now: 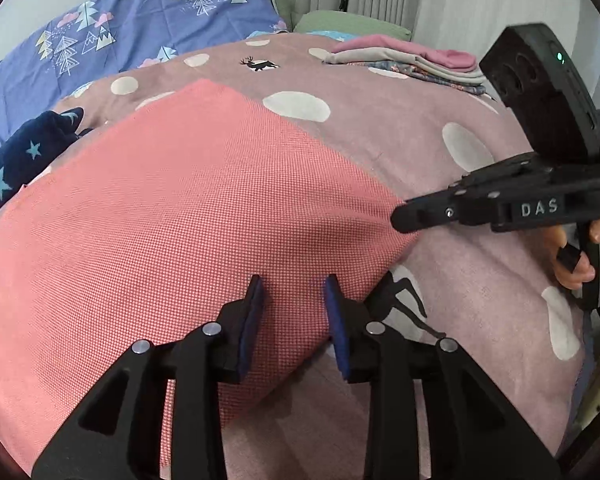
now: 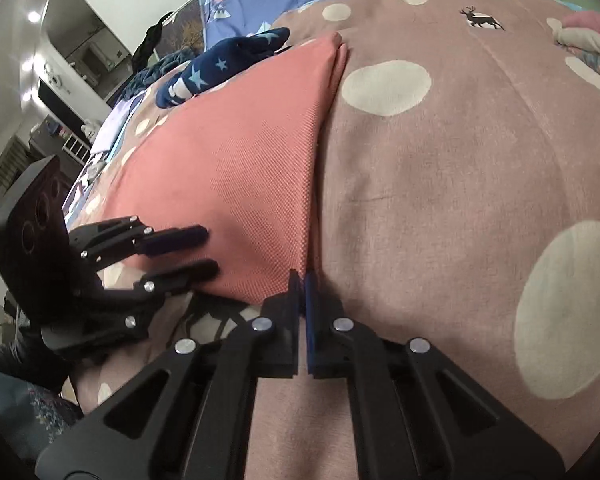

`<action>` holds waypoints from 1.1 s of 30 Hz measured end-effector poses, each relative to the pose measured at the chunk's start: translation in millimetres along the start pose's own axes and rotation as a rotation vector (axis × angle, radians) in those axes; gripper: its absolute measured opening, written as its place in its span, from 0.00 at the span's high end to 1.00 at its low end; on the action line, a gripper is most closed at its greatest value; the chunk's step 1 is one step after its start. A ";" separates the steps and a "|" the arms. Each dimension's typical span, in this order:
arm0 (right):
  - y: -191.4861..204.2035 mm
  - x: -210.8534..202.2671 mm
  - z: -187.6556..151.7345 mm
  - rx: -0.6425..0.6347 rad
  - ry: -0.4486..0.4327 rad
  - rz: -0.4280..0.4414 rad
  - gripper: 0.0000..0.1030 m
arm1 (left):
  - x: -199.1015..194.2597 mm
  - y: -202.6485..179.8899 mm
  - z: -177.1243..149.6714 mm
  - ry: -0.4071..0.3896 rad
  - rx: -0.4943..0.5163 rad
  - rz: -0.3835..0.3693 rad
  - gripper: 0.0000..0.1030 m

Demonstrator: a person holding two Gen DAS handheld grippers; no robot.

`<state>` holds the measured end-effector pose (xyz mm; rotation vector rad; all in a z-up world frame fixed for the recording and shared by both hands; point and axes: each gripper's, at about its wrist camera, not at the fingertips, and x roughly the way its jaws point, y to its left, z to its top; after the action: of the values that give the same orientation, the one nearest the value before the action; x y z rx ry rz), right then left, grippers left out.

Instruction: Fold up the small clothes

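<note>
A salmon-pink cloth [image 1: 172, 216] lies flat on the dotted mauve bedspread [image 1: 440, 152], folded over with a doubled edge; it also shows in the right wrist view [image 2: 236, 168]. My left gripper [image 1: 294, 284] is open, its blue pads straddling the cloth's near edge; it also shows in the right wrist view [image 2: 212, 250]. My right gripper [image 2: 303, 276] is shut on the cloth's near right corner. It shows from the side in the left wrist view [image 1: 398, 216], its tip at that corner.
A stack of folded clothes [image 1: 416, 62] sits at the far right of the bed. A navy garment with stars [image 1: 24, 152] lies crumpled at the left. A blue tree-print sheet [image 1: 132, 28] lies behind. The bed's edge is at the right.
</note>
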<state>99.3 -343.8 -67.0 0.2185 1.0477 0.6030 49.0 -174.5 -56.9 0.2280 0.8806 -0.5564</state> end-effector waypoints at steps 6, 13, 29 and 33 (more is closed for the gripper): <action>31.1 -35.2 6.2 -0.081 -0.126 -0.076 0.82 | -22.6 11.0 -8.5 -0.019 -0.043 -0.007 0.68; 40.7 9.5 -13.7 -0.109 0.003 -0.150 0.92 | -93.2 61.6 -59.4 -0.105 -0.211 0.067 0.64; 260.3 53.6 -38.7 -0.665 -0.162 -0.163 0.79 | -215.1 192.9 -192.1 -0.256 -0.611 0.396 0.63; 329.7 100.9 -65.7 -0.934 -0.172 -0.202 0.68 | -217.1 202.4 -206.9 -0.278 -0.655 0.391 0.63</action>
<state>-40.5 -24.2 -27.9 -0.6356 0.5294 0.8104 -87.9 158.7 -23.6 -0.2674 0.6816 0.0802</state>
